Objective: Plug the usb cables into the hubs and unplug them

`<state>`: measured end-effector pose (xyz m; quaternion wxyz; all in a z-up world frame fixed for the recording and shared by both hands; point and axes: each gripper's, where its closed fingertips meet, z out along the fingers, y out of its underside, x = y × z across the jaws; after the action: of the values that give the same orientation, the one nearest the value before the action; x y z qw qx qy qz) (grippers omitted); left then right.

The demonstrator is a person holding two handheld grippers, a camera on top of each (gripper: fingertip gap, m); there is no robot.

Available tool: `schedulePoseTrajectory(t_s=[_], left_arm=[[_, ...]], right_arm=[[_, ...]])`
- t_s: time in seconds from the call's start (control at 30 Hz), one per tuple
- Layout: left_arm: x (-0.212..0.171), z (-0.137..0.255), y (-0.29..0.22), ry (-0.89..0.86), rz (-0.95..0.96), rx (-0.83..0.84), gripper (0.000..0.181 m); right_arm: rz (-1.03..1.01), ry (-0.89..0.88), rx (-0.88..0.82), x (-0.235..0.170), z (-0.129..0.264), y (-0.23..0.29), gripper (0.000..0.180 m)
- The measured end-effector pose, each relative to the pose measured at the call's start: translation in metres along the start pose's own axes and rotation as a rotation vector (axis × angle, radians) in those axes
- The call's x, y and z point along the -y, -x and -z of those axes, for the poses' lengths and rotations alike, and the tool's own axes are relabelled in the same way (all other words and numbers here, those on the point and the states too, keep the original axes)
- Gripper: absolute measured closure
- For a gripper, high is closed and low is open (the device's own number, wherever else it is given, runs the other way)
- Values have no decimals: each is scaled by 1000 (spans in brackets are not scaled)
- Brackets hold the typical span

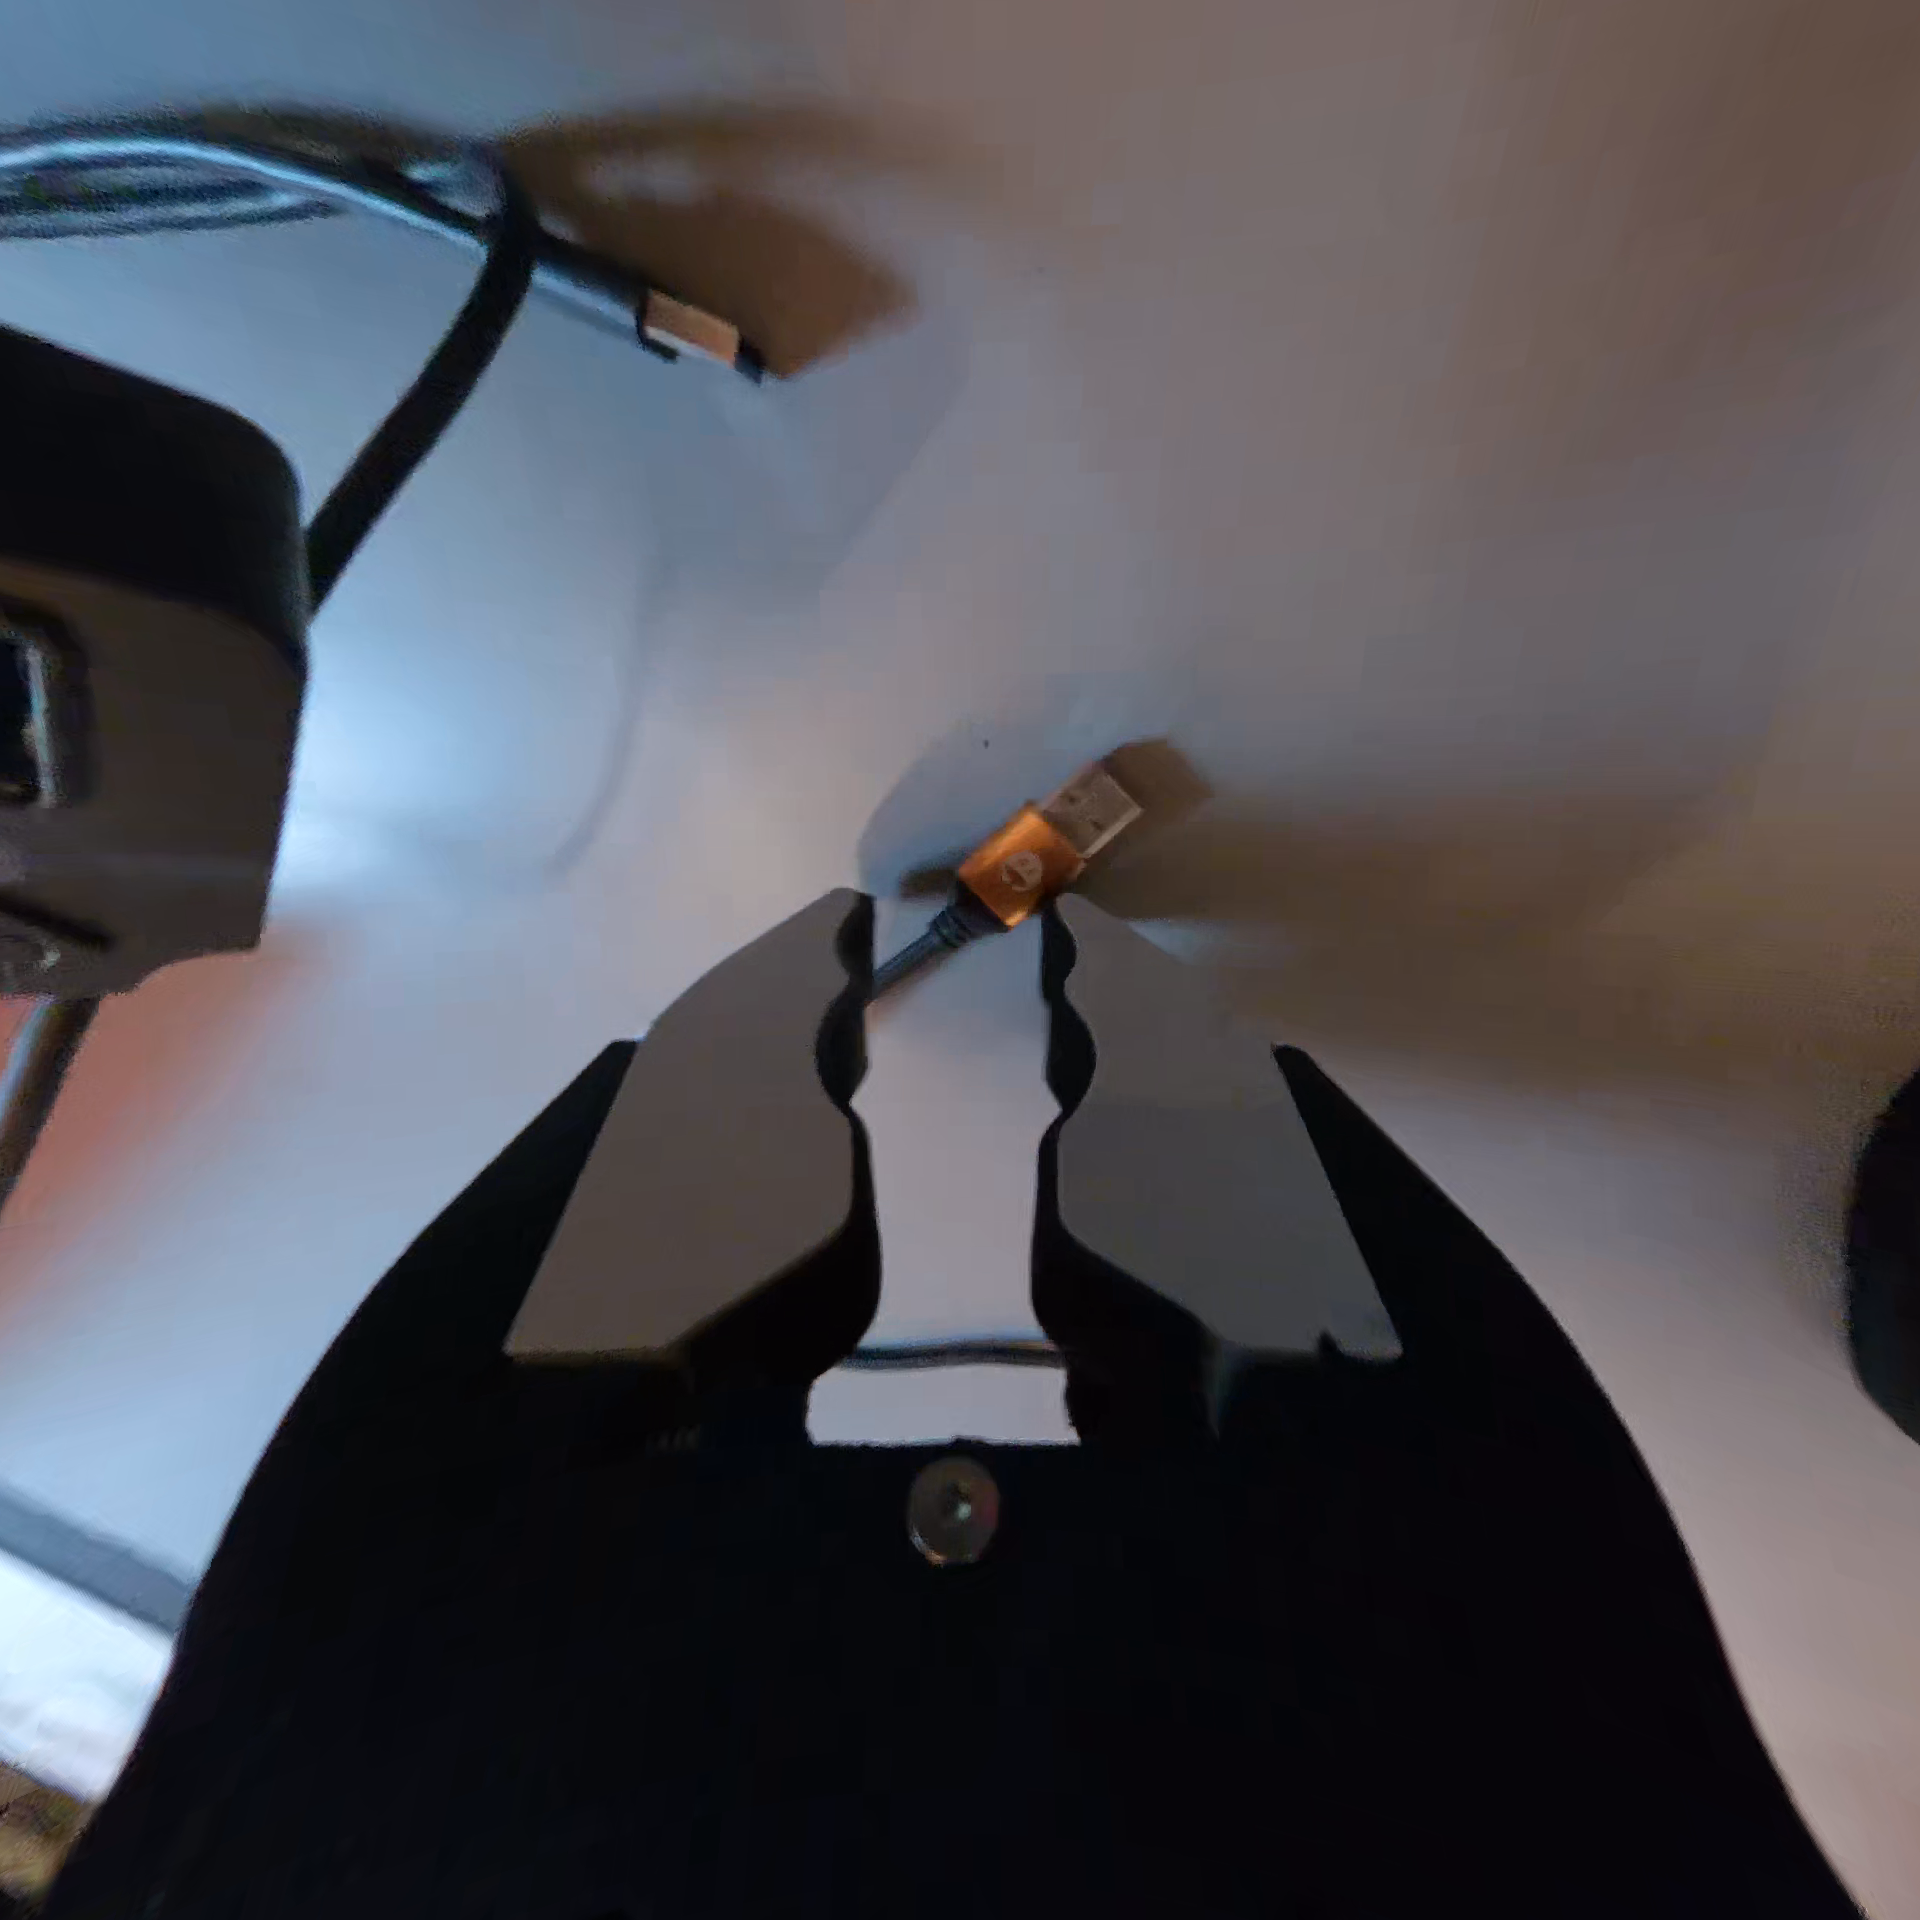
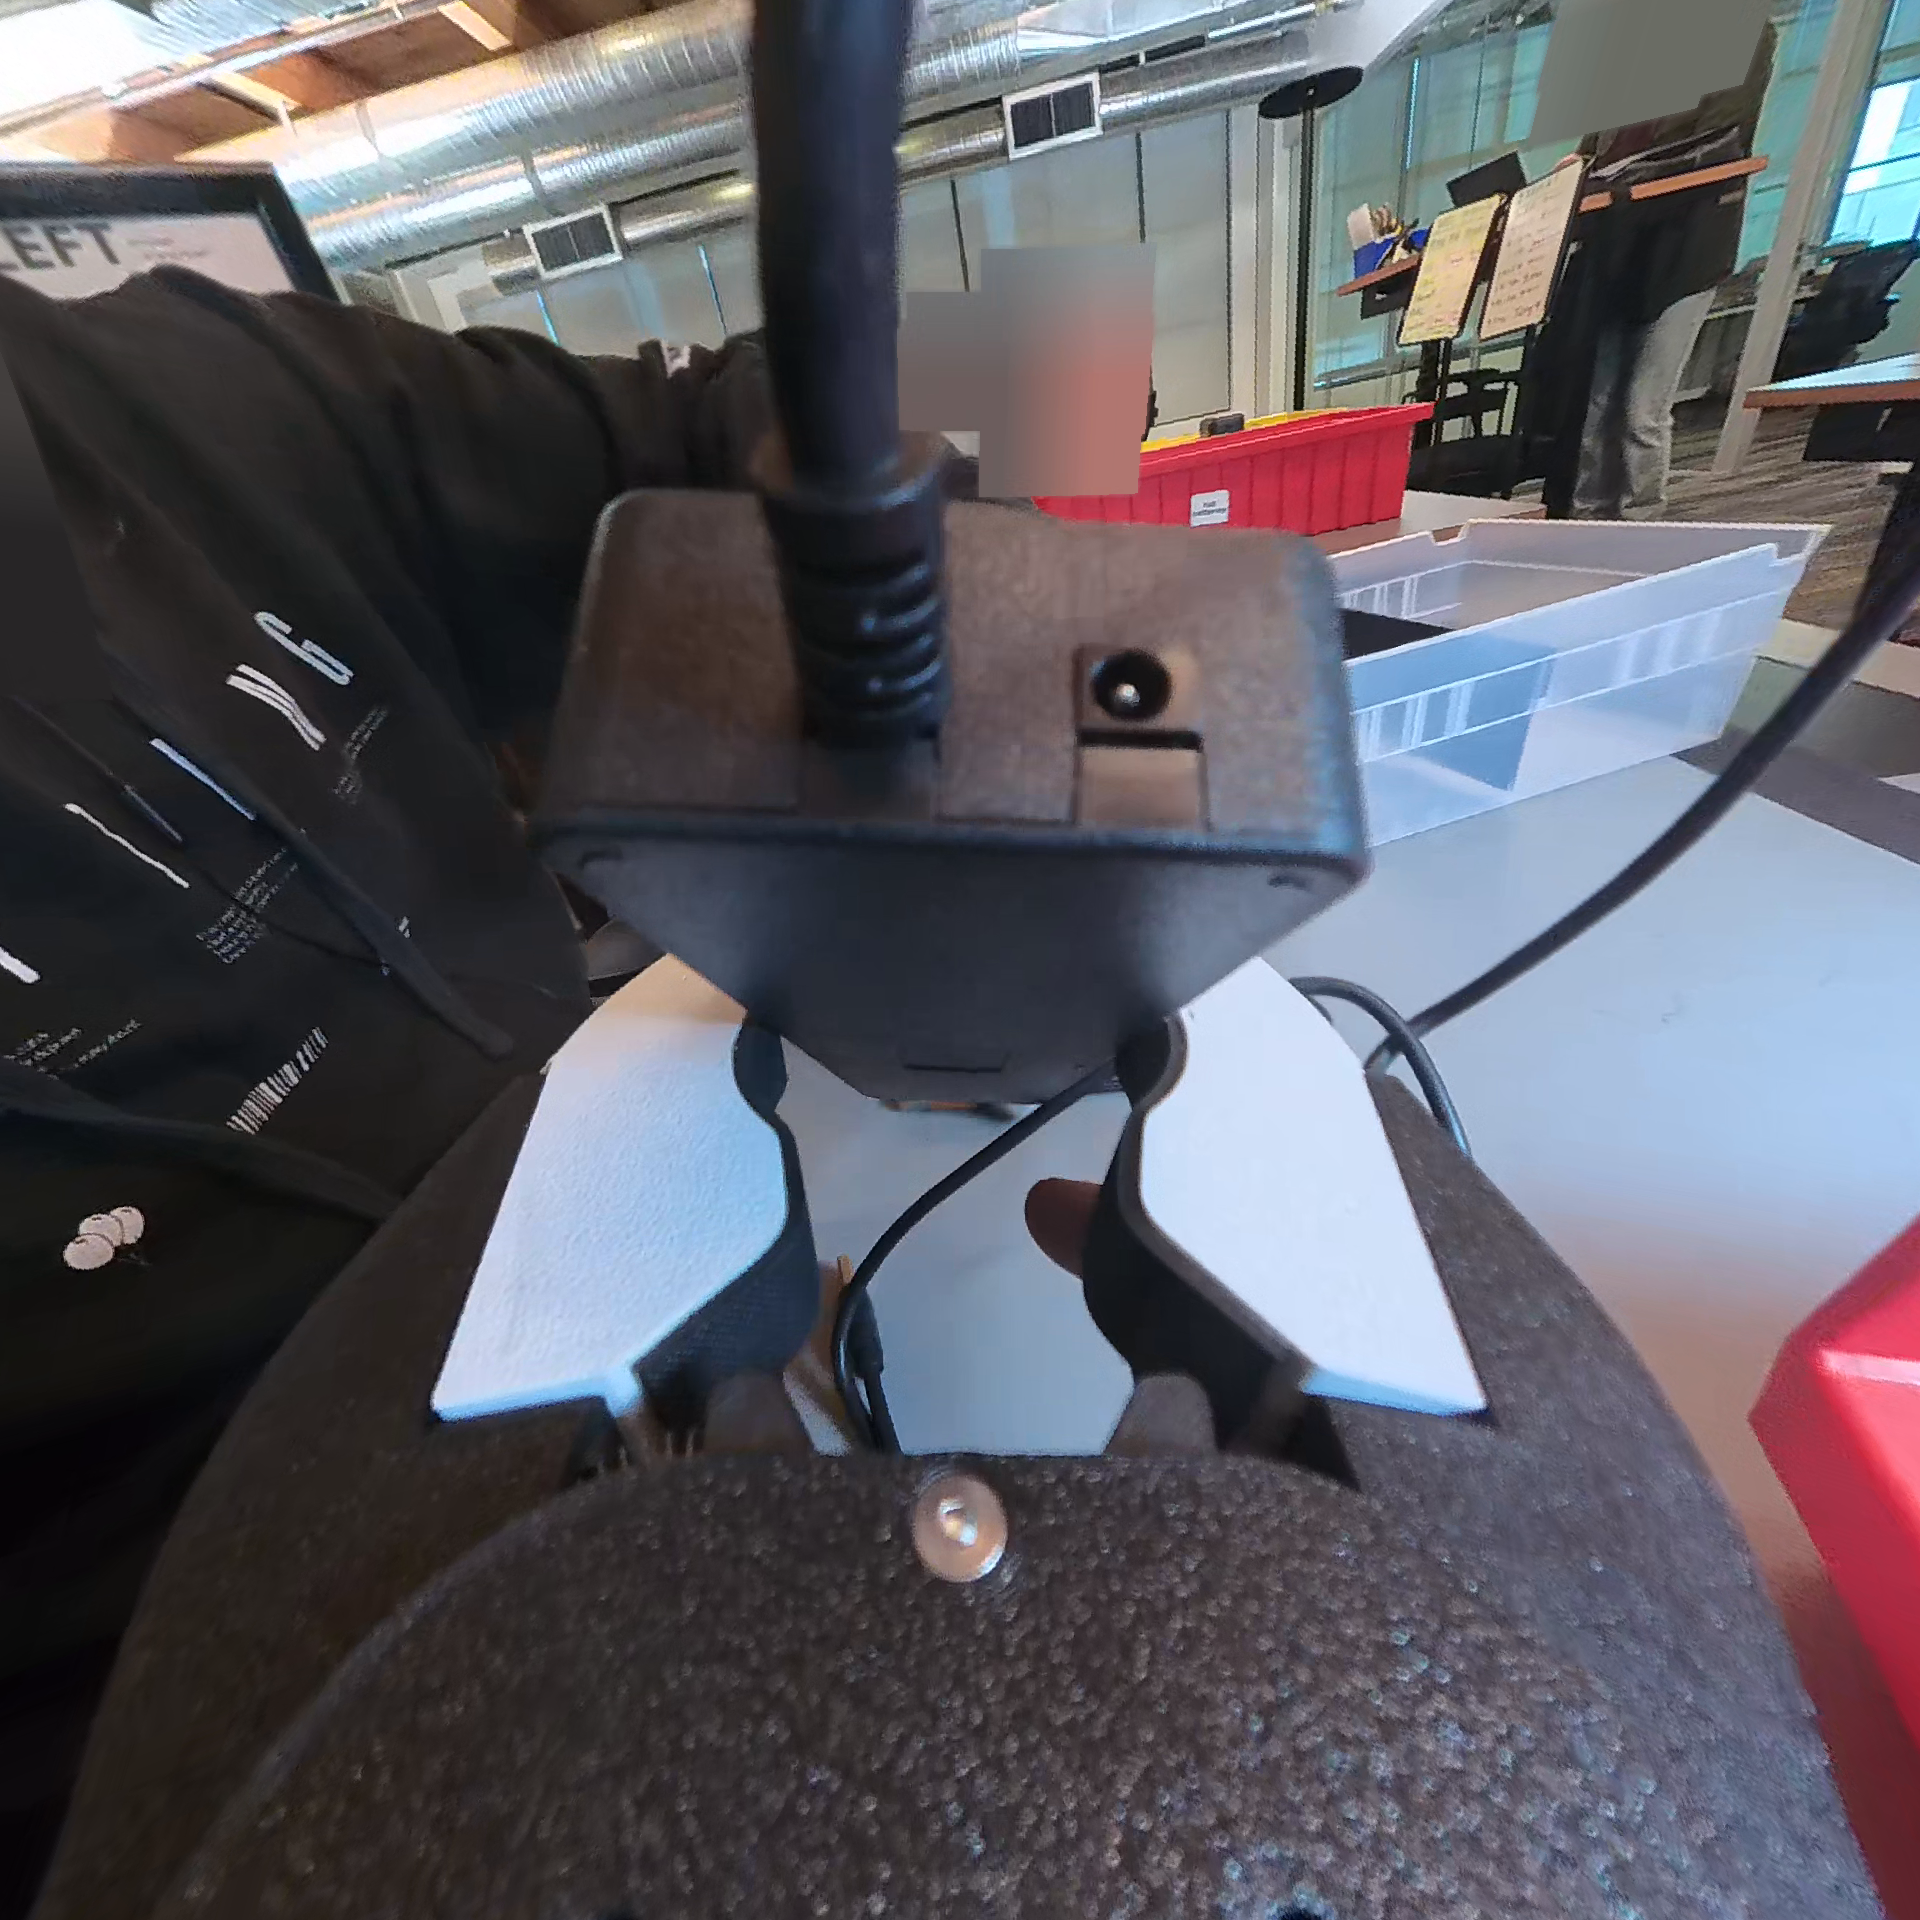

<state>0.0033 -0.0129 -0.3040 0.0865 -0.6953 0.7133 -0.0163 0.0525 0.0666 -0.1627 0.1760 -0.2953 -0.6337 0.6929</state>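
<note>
Right gripper (image 2: 951, 1049): tilting upward, its white fingers (image 2: 644, 1174) clamping the lower edge of the black USB hub (image 2: 935, 831), whose thick cable is running out of frame. Left gripper (image 1: 951, 914): angling down over the white table (image 1: 1351, 468), jaws standing apart just behind the orange USB plug (image 1: 1023, 860), gripping nothing. Only the left view is showing a second silver plug (image 1: 691, 332), blurred.

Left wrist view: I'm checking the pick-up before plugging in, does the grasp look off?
Yes. The orange USB plug lies skewed across the left gripper. Its open jaws straddle the thin cable behind the plug, not the plug's body.
</note>
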Motion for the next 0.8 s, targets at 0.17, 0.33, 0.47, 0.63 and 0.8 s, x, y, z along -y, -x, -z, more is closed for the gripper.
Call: schedulePoseTrajectory(t_s=[0.17, 0.33, 0.47, 0.63, 0.8], left_arm=[[12, -4, 10, -205, 332, -63, 166], [5, 24, 37, -657, 869, -1, 167], [3, 73, 43, -1201, 1159, -14, 167], [9, 87, 26, -1306, 1177, 32, 167], [24, 85, 20, -1240, 1097, 104, 168]], right_arm=[[4, -10, 12, 2, 3, 2, 116], [13, -11, 37, 3, 4, 7, 116], [3, 5, 56, -2, -1, 10, 116], [-2, 86, 17, -19, -12, 4, 116], [78, 214, -73, -35, -29, 1, 116]])
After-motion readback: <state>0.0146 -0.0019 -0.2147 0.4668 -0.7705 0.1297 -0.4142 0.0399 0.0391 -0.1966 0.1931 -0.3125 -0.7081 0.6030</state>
